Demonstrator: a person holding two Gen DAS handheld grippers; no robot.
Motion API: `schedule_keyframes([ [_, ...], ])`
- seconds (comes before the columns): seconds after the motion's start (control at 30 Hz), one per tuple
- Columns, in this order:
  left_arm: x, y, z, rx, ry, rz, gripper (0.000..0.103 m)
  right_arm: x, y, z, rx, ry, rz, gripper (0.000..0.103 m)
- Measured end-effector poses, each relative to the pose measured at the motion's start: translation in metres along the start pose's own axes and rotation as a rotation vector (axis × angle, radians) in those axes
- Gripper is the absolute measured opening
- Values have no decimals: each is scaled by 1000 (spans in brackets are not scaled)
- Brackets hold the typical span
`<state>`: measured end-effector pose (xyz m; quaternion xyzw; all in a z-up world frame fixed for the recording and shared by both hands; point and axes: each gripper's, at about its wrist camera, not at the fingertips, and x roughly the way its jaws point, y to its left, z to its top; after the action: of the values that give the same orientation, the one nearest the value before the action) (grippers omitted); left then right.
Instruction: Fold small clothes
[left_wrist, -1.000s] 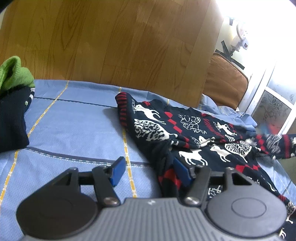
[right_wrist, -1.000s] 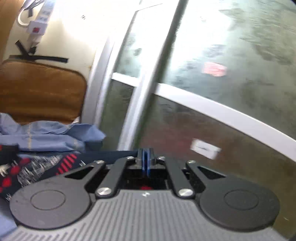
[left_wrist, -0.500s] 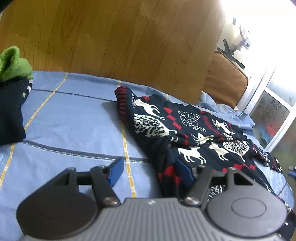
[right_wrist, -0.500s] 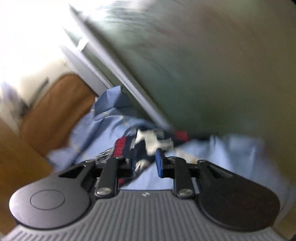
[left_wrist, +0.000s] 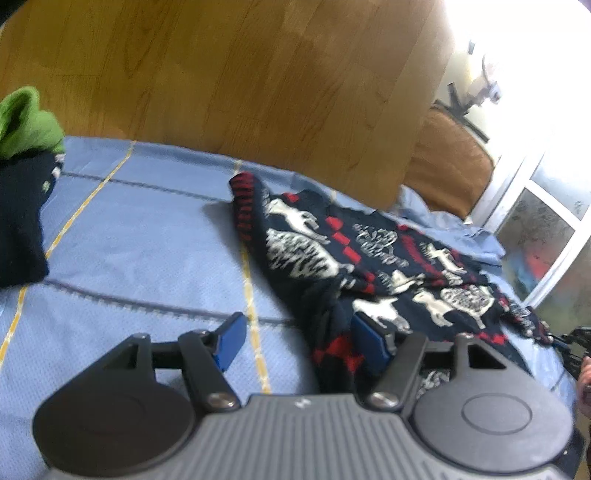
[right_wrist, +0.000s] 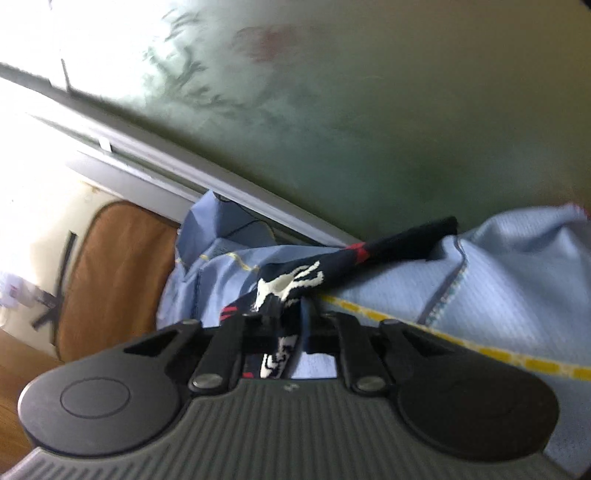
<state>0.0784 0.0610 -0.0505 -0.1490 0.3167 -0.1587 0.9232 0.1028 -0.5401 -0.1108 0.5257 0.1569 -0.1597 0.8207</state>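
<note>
Across the blue bedspread (left_wrist: 140, 251) our dark reindeer sweater (left_wrist: 369, 266) lies rumpled, one end trailing toward the glass door (right_wrist: 332, 110). Our right gripper (right_wrist: 284, 317) has its fingers pinched on that trailing edge; our left gripper (left_wrist: 299, 339) stands wide apart at the near hem. Bare cloth stretches leftward to a dark folded garment (left_wrist: 18, 221) under a green one (left_wrist: 26, 125), below the wooden headboard (left_wrist: 240, 74).

The sweater (left_wrist: 373, 266) lies on the bedspread (left_wrist: 140, 251) — folded clothes (left_wrist: 18, 206) far left, headboard (left_wrist: 229, 77) behind.
</note>
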Motion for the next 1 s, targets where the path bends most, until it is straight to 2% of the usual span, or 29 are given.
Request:
schedule_keyframes([
  [0.07, -4, -4, 10, 22, -23, -46, 64, -5, 27, 0, -102, -27, 19, 6],
  [0.13, -5, -12, 26, 57, -53, -78, 64, -4, 66, 0, -203, -50, 80, 6],
  [0.2, -4, -16, 42, 67, -78, -103, 64, -6, 113, -6, -303, -70, 153, 6],
  [0.27, -2, -15, 56, 42, -100, -144, 64, -8, 172, -27, -450, -86, 236, 6],
  [0.37, 3, -3, 68, -38, -125, -182, 65, -7, 255, -94, -742, -90, 351, 6],
  [0.43, 7, 12, 67, -104, -121, -195, 65, -3, 295, -153, -919, -49, 444, 6],
  [0.5, 11, 25, 63, -143, -104, -188, 65, 4, 317, -214, -1060, 18, 527, 6],
  [0.6, 15, 40, 60, -173, -85, -166, 65, 6, 319, -301, -1197, 157, 650, 5],
  [0.67, 17, 47, 61, -196, -78, -183, 68, 6, 309, -352, -1299, 238, 704, 5],
  [0.7, 19, 49, 61, -207, -68, -193, 73, 7, 302, -372, -1348, 285, 727, 5],
  [0.77, 27, 51, 59, -219, -39, -191, 76, 3, 284, -398, -1446, 331, 764, 5],
  [0.8, 31, 51, 59, -219, -23, -185, 76, 0, 276, -405, -1496, 339, 780, 6],
  [0.87, 39, 49, 58, -215, 7, -172, 76, -1, 267, -406, -1574, 412, 807, 6],
  [0.93, 43, 46, 57, -207, 30, -154, 76, -11, 261, -390, -1565, 430, 804, 10],
  [1.0, 42, 47, 56, -208, 31, -144, 80, -14, 263, -355, -1496, 406, 796, 15],
])
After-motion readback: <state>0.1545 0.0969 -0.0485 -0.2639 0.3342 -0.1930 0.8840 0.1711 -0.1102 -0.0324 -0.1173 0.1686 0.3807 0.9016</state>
